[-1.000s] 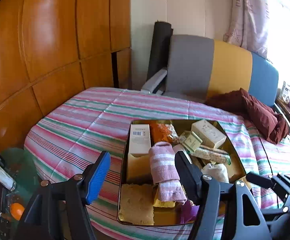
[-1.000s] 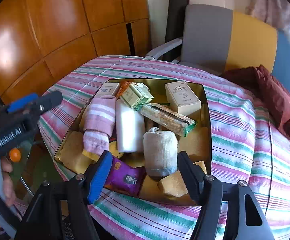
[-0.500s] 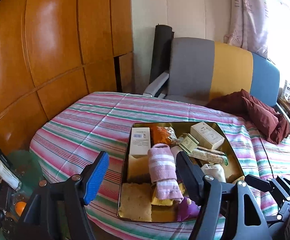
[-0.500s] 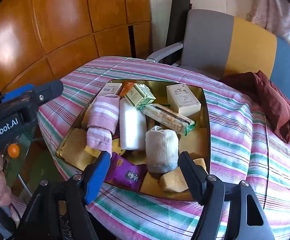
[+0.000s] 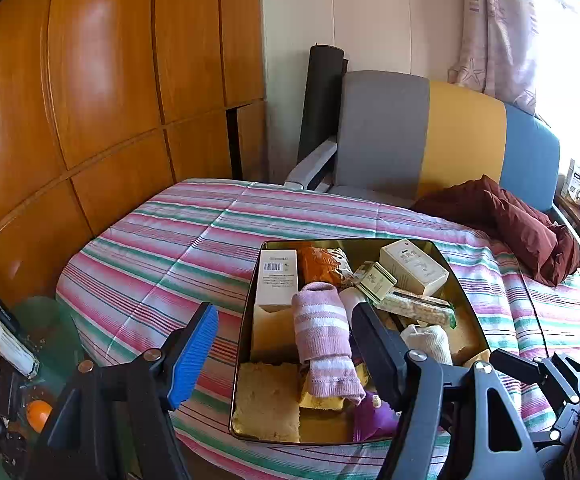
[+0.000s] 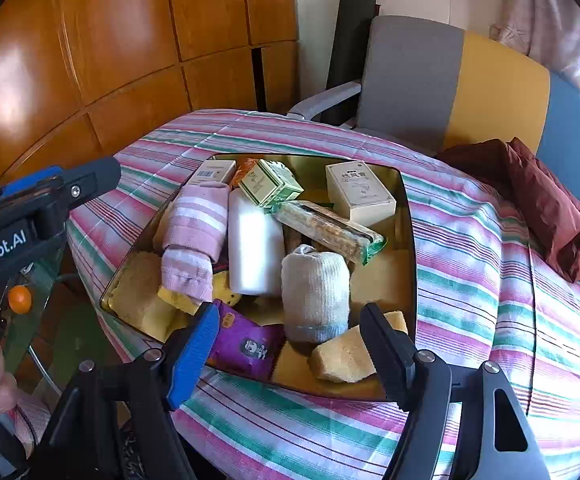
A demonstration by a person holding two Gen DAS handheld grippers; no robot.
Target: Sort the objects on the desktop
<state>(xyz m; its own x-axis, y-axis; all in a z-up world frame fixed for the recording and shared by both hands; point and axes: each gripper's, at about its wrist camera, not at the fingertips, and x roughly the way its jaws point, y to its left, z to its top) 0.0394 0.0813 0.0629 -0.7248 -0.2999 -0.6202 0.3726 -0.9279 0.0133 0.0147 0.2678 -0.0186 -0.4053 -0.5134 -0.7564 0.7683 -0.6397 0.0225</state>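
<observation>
pink sock (image 6: pixel 194 236) lies lengthwise in the gold tray (image 6: pixel 407 216) on the striped bed, toe nearest. right gripper (image 6: pixel 290 344), just widened, and left gripper (image 5: pixel 282 344) hover tilted downward, open, empty.

One gold tray (image 6: pixel 407 216) holds three cartons — two white (image 6: pixel 359 192), one green (image 6: pixel 270 182); two rolled socks, pink (image 6: pixel 196 224) and grey (image 6: pixel 314 292); one purple packet (image 6: pixel 246 346); one wrapped snack bar (image 6: pixel 325 230); several yellow sponges (image 6: pixel 345 354).
</observation>
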